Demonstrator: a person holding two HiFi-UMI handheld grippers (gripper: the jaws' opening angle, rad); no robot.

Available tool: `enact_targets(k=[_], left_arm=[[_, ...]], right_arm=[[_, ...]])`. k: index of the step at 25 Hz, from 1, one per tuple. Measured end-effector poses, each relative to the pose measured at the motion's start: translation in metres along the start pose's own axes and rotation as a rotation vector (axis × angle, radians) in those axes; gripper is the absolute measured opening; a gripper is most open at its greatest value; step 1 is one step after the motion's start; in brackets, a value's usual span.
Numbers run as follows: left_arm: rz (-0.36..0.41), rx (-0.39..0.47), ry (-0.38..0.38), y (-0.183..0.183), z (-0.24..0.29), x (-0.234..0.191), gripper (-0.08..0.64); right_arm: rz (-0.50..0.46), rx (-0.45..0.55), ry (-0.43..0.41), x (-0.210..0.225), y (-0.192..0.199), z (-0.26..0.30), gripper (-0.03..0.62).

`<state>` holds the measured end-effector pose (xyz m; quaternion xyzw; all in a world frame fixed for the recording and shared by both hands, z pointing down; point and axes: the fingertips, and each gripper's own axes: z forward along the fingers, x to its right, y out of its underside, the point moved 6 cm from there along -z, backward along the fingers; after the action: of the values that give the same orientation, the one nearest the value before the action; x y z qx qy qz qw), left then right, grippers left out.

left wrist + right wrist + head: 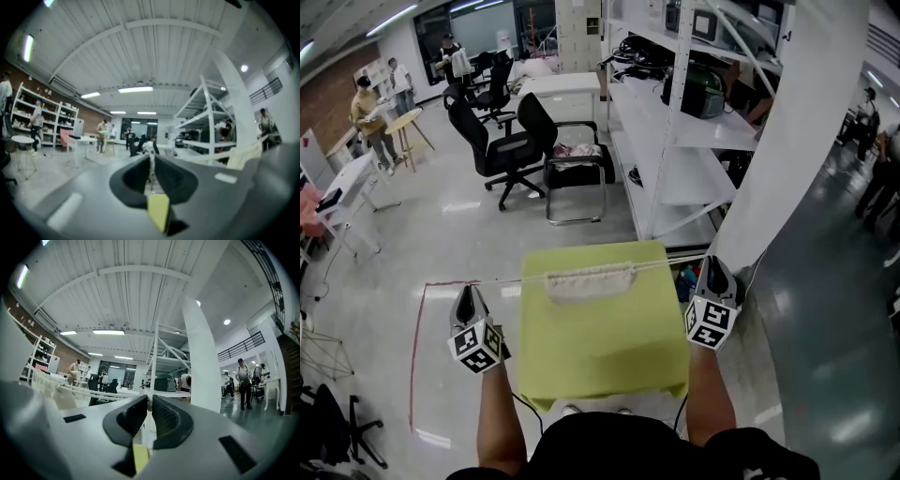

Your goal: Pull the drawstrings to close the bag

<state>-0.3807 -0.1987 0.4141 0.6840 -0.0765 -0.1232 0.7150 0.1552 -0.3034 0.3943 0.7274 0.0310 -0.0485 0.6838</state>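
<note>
- The left claw [468, 292] has its jaws pinched nearly together on a thin pale cord, which the left gripper view shows running down the narrow slit between them [151, 158].
- The right claw [713, 263] is likewise squeezed onto a cord. In the right gripper view only a sliver of gap remains at the tips [149, 400], with something pale caught in it.
- From each claw a drawstring [508, 279] runs inward in a straight, taut line to the bag, and the two claws are held well apart at about the same height.
- The bag [591, 281] is a cream cloth pouch strung between them over the far part of the yellow-green tabletop [609, 361]. Its top edge is bunched into ruffles along the cord.
- Whether its bottom rests on the tabletop cannot be told from above.
- Judgement: the pull itself is in hand and looks close to finished, since the mouth is already gathered.
- The next move probably calls for a little more outward pull if any opening remains, with both grips kept firm so the cord does not slip. After that, the bag would be lowered to the tabletop before the cords are let go.
</note>
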Motion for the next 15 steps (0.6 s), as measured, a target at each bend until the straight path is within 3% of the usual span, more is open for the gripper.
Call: enact_targets(k=[5,12,15], left_arm=[[-0.165,0.007,0.008,0.002,0.006,-0.017,0.037],[-0.227,0.016,-0.019,0.004,0.003,-0.042,0.037],[-0.215,0.021,-0.021,0.002,0.002,-0.048,0.037]], right_arm=[[0.091,0.010,0.038,0.020,-0.003,0.007,0.035],[0.167,0.005,0.077,0.044,-0.001,0.008,0.035],[0.198,0.004,0.087,0.053,0.001,0.009,0.035]])
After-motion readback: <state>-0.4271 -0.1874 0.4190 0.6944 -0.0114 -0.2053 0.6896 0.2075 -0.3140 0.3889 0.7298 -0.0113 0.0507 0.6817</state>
